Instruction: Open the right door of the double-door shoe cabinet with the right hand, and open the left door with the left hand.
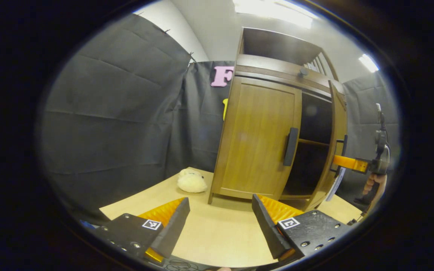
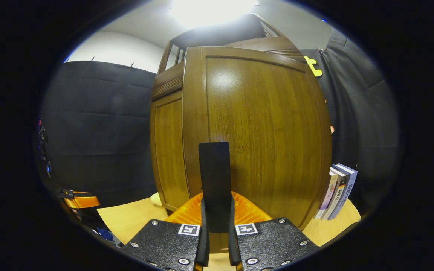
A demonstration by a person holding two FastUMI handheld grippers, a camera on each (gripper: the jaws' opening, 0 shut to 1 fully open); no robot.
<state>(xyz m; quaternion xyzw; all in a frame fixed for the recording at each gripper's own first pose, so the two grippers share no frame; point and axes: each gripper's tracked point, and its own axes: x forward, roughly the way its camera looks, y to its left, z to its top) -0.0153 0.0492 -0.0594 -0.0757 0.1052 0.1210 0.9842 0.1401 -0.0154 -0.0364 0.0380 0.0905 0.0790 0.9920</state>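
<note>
The wooden shoe cabinet stands on a light table. Its left door is closed, with a dark vertical handle at its inner edge. The right door is swung outward, baring dark shelves. In the left gripper view my left gripper is open, low over the table and well short of the left door. In the right gripper view the right door is close ahead, and my right gripper is shut on its dark handle. The right gripper appears far off, held by a hand.
A white plush toy lies on the table by the cabinet's left corner. A few books stand upright beside the cabinet's right side. Black cloth walls close in the booth. My left gripper appears at the lower left of the right gripper view.
</note>
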